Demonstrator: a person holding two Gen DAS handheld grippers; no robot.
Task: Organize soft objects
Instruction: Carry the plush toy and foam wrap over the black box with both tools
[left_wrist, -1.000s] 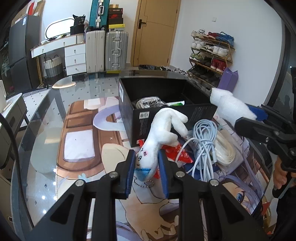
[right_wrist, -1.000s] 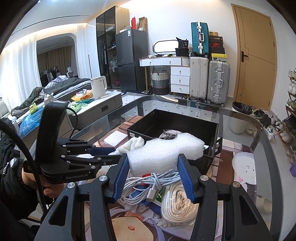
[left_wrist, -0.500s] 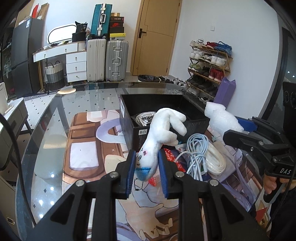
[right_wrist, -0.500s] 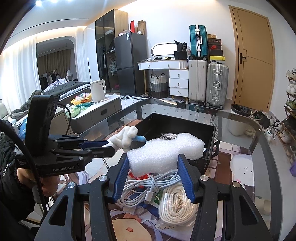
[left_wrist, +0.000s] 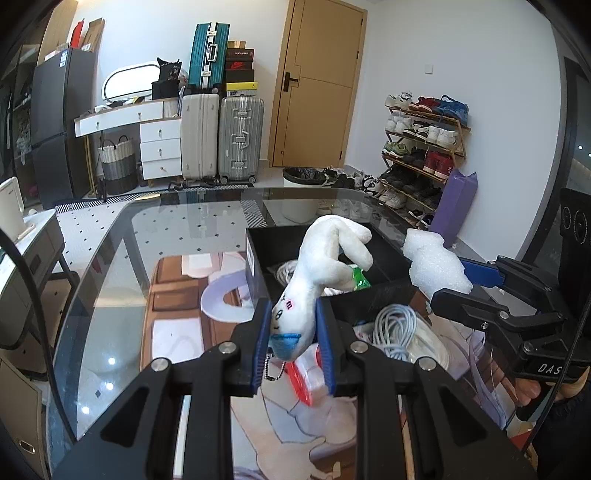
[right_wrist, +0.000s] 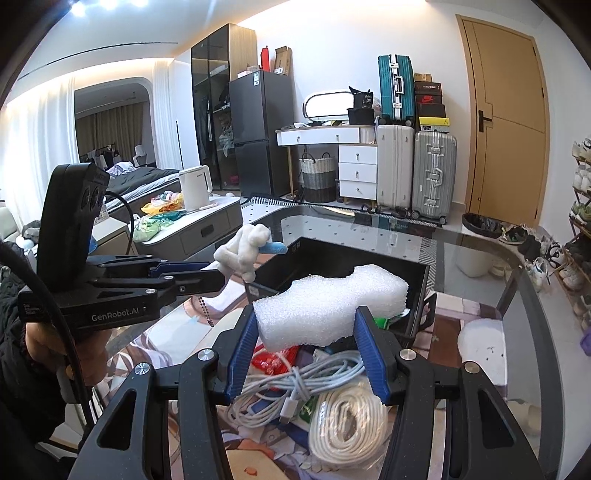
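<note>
My left gripper (left_wrist: 291, 339) is shut on a white plush toy (left_wrist: 321, 266) with a blue mouth and a bead chain, held in the air before the black box (left_wrist: 255, 266). The toy also shows in the right wrist view (right_wrist: 245, 251). My right gripper (right_wrist: 308, 354) is shut on a white foam block (right_wrist: 328, 304), held above the box's near edge (right_wrist: 421, 295). The foam also shows in the left wrist view (left_wrist: 436, 266).
On the glass table (left_wrist: 147, 236) below the grippers lie a pale blue cable bundle (right_wrist: 295, 384), a coiled white cable in plastic (right_wrist: 351, 421) and a red packet (right_wrist: 273, 358). The box holds a cable coil and a green packet (left_wrist: 360, 277). A printed mat (left_wrist: 173, 332) covers the table.
Both grippers have risen with their loads. The plush toy has lifted off the table and now hangs over the box's front edge. The foam block has risen too.
</note>
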